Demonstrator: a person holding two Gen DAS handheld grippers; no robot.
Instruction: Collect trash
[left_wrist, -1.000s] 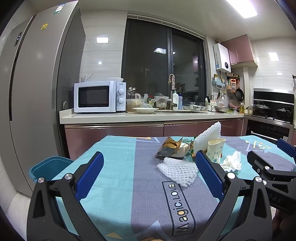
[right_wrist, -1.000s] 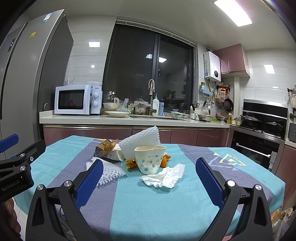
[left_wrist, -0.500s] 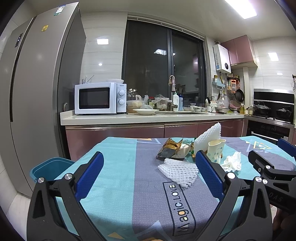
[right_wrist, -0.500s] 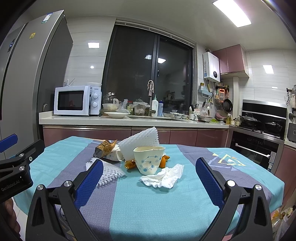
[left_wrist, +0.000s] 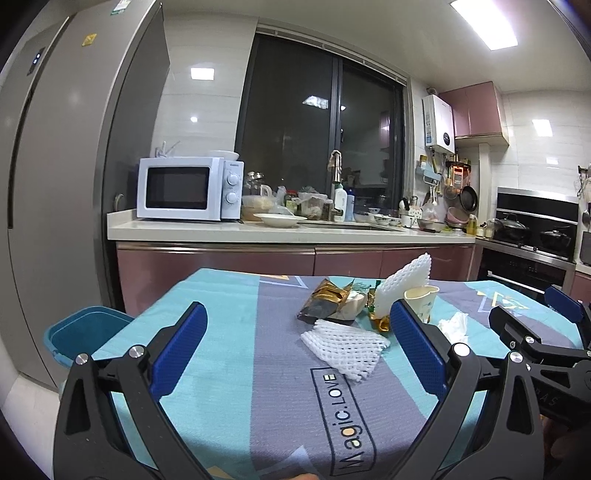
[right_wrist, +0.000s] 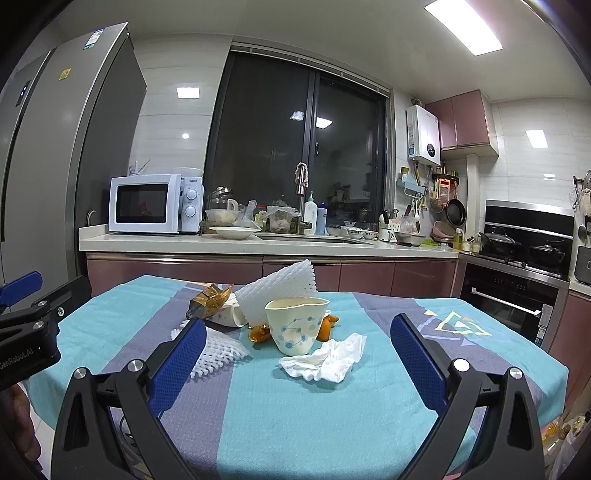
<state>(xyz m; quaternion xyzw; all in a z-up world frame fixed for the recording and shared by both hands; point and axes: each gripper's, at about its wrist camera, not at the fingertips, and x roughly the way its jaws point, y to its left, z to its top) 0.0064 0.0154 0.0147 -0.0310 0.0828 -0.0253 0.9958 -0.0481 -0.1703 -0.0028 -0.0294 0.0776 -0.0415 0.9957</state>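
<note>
A pile of trash lies mid-table: a flat white foam net (left_wrist: 345, 345) (right_wrist: 218, 349), an upright foam net (left_wrist: 404, 282) (right_wrist: 277, 291), a crushed paper cup (left_wrist: 421, 301) (right_wrist: 297, 325), a crumpled tissue (left_wrist: 452, 325) (right_wrist: 325, 360), a gold-brown wrapper (left_wrist: 325, 301) (right_wrist: 210, 299) and orange peel (right_wrist: 327, 326). My left gripper (left_wrist: 297, 347) is open and empty, short of the flat net. My right gripper (right_wrist: 297, 360) is open and empty, short of the tissue and cup.
A teal and grey tablecloth (left_wrist: 236, 387) (right_wrist: 332, 413) covers the table. A blue bin (left_wrist: 86, 332) stands on the floor at the table's left, beside the fridge (left_wrist: 55, 184). The counter behind holds a microwave (left_wrist: 188, 188) and dishes. An oven (right_wrist: 517, 291) is at right.
Both grippers have shifted slightly; the view has tilted up a little and the trash sits marginally nearer. Nothing on the table has moved. Both grippers stay open.
</note>
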